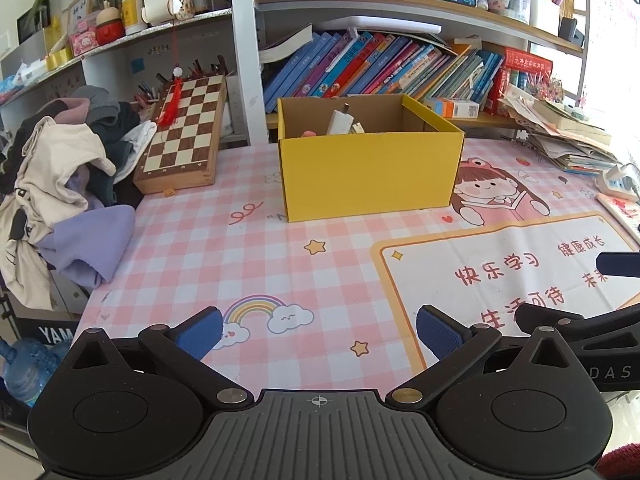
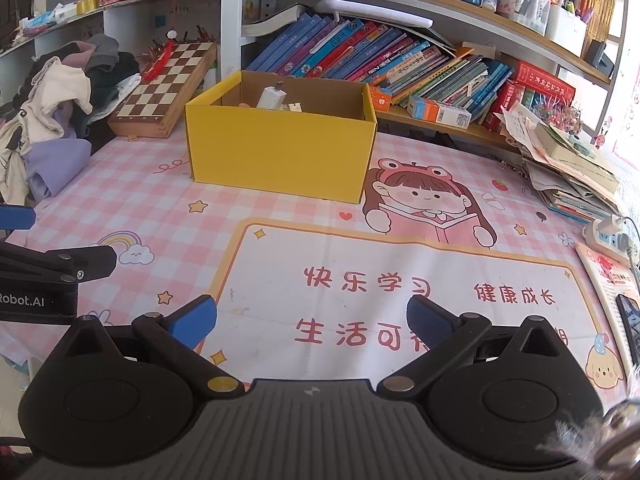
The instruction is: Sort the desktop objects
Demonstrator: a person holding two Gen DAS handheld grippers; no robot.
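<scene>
A: What are the claws doing?

B: Both are spread wide with nothing between the blue pads. The left claw (image 1: 319,334) sits at the bottom of the left wrist view, over the pink checked mat (image 1: 248,256) near the rainbow print. The right claw (image 2: 311,320) sits at the bottom of its own view, over the white panel with red lettering.

A: Can either see the other?

B: Yes. In the left wrist view the right one pokes in at the right edge; in the right wrist view the left one shows at the left edge.

A: And the sorted things?

B: They lie in the yellow box (image 1: 370,178), which stands open-topped on the counter (image 2: 520,208) in the upper middle of both frames. Inside, a white adapter (image 1: 340,122) leans up above the rim, with a small pink piece (image 1: 309,134) to its left and a pale item to its right that I cannot identify.

A: What else is around?

B: A chessboard (image 1: 184,128) leans at the left of the box, with a pile of clothes (image 1: 60,184) further left. Slanting books (image 2: 360,56) fill the shelf behind. At the right edge of the right wrist view there is a stack of papers (image 2: 572,168) and a white power strip (image 2: 608,236).
</scene>
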